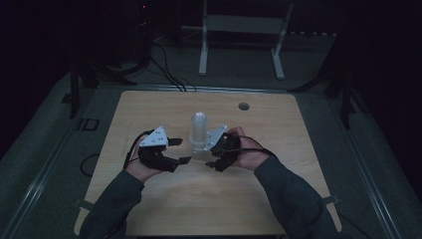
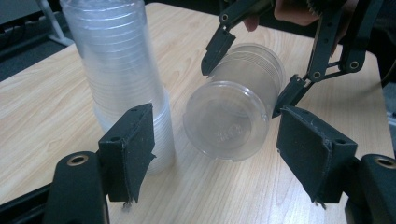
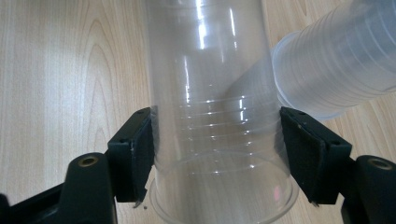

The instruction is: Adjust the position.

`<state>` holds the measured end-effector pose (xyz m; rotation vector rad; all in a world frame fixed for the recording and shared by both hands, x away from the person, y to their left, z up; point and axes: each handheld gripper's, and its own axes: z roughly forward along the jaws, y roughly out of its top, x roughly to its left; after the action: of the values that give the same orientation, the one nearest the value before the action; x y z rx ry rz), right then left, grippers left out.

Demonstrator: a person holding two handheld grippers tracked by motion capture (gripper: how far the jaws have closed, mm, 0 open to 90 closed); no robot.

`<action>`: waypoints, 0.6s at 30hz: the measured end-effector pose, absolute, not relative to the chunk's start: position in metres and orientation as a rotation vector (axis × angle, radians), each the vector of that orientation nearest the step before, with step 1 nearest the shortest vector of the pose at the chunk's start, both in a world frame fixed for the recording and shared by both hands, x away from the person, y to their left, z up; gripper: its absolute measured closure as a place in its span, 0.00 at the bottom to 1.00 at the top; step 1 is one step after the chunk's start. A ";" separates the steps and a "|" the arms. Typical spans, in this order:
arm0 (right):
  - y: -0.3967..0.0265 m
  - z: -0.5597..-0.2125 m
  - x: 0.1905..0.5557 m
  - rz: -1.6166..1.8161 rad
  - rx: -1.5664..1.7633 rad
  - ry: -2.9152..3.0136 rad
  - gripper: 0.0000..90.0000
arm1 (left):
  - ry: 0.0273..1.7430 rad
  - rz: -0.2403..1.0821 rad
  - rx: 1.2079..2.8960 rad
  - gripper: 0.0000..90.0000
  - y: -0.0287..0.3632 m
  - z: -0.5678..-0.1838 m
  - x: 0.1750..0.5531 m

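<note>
Both grippers meet over the middle of the table [image 1: 149, 209], a rounded slab of pale wood with a fine straight grain and a small round hole near its far edge. Largest among the things on it is the stack of cups [image 2: 121, 70], many thin clear plastic cups nested mouth down into a tall ribbed column with a rounded top; it stands upright in the centre of the table, between the two hands. Next is a shorter bunch of the same clear cups [image 2: 233, 116], smooth and glossy, with faint rings along the wall and a round base with small moulded marks; it lies tilted on its side, just beside the stack on the right. The right gripper [image 2: 247, 84] is clenched on this bunch, its two black jaws pressing the wall from opposite sides close to the wide rim, as the right gripper view [image 3: 217, 154] shows. The left gripper [image 2: 215, 154] is released: its jaws, black blocks with a rough, slightly frayed pad surface, stand wide apart and touch nothing, one in front of the foot of the stack and the other near the base of the tilted bunch. In the high view the left gripper [image 1: 181, 151] points toward the stack from the left.
</note>
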<state>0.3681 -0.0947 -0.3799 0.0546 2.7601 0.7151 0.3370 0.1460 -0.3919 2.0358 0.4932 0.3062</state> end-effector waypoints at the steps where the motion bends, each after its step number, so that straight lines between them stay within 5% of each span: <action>1: -0.094 -0.380 0.368 0.706 0.053 2.762 0.34 | 0.487 0.308 2.046 0.31 0.145 -0.392 0.337; 18: -0.091 -0.379 0.366 0.595 -0.001 2.762 0.34 | 0.430 0.305 2.167 0.30 0.126 -0.390 0.338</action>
<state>0.3658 -0.0915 -0.3789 -0.0007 2.7615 0.5948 0.3384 0.1258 -0.3904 2.1671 0.4298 0.3055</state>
